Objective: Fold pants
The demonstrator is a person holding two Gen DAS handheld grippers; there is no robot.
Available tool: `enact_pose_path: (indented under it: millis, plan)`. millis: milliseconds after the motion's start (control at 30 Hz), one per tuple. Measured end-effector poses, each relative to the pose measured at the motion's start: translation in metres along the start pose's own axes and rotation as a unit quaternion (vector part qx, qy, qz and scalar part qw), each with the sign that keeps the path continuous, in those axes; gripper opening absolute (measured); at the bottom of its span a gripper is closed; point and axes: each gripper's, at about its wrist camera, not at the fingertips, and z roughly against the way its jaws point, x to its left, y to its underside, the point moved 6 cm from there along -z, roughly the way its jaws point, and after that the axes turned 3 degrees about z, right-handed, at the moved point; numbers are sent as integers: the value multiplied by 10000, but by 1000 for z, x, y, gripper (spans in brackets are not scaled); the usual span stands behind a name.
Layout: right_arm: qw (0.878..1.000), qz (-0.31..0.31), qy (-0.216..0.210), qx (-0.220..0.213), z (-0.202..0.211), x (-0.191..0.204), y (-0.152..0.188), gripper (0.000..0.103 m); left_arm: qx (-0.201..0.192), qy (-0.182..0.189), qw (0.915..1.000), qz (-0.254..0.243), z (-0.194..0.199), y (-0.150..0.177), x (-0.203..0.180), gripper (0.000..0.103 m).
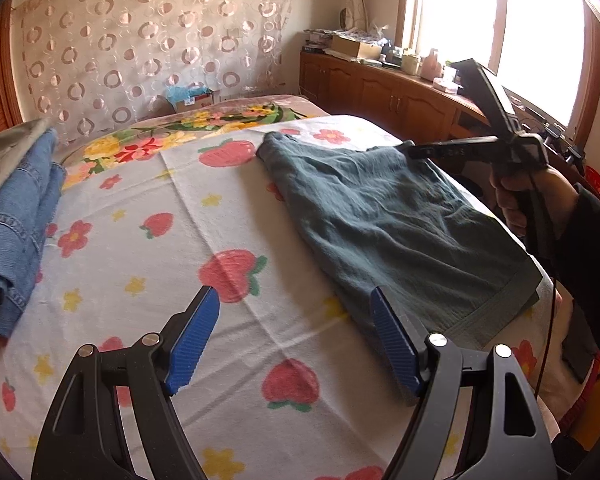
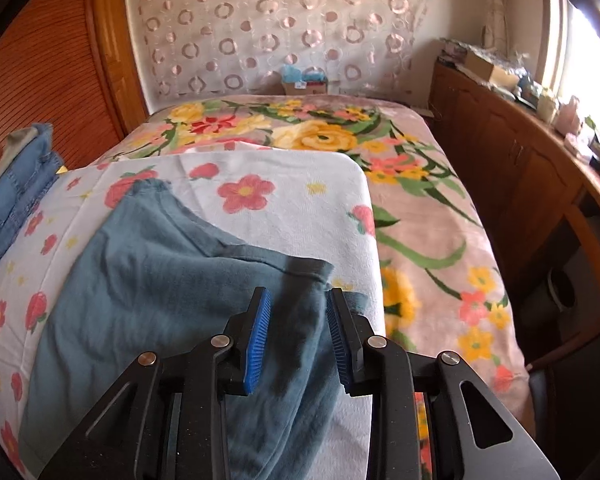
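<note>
Lying flat across the strawberry towel (image 1: pixel 236 184), the teal pants (image 1: pixel 384 216) awaited another fold. The left gripper (image 1: pixel 296 344) hovered wide open; the right gripper (image 2: pixel 296 340), jaws parted, straddled cloth at six o'clock. Next, I judged: pinch and carry over.

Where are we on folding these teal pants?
Done: folded jeans lie at the bed's far left. In hand: teal pants lie flat on the strawberry towel; right gripper is open over a raised fold, left gripper open, empty. Left: all folds.
</note>
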Motion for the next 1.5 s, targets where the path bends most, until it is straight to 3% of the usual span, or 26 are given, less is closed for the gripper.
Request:
enact_pose_path:
  millis: [100, 200, 300, 400, 567, 700, 800, 1033, 1167, 1500]
  plan:
    - [10000, 16, -64, 28, -8, -10, -9, 30, 97, 34, 9999, -49, -8, 4, -7, 79]
    - [9999, 108, -117, -36, -3, -12, -14, 3, 183, 45, 9998, -89, -14, 8, -11, 79]
    - [9992, 68, -12, -404, 17, -25, -13, 2, 235, 46, 9997, -113, -16, 11, -12, 79]
    - [9983, -109, 336, -457, 27, -40, -11, 2, 263, 32, 9996, -102, -18, 13, -12, 79]
    - [9995, -98, 276, -65, 19, -43, 0, 3, 261, 52, 9996, -117, -16, 13, -13, 79]
    - [9993, 123, 349, -78, 30, -36, 7, 23, 242, 59, 9996, -132, -15, 12, -15, 79]
    - [9994, 173, 144, -260, 55, -24, 15, 29, 226, 80, 9996, -121, -13, 13, -16, 79]
    - [9984, 301, -229, -430, 116, -1, 75, 29, 204, 143, 9996, -143, -10, 16, -21, 79]
    - [9987, 252, -236, -366, 138, 1, 110, 29, 233, 170, 9994, -173, -10, 19, -24, 79]
    - [9986, -12, -446, -280, 166, -3, 146, 29, 317, 167, 9992, -153, -13, 24, -23, 79]
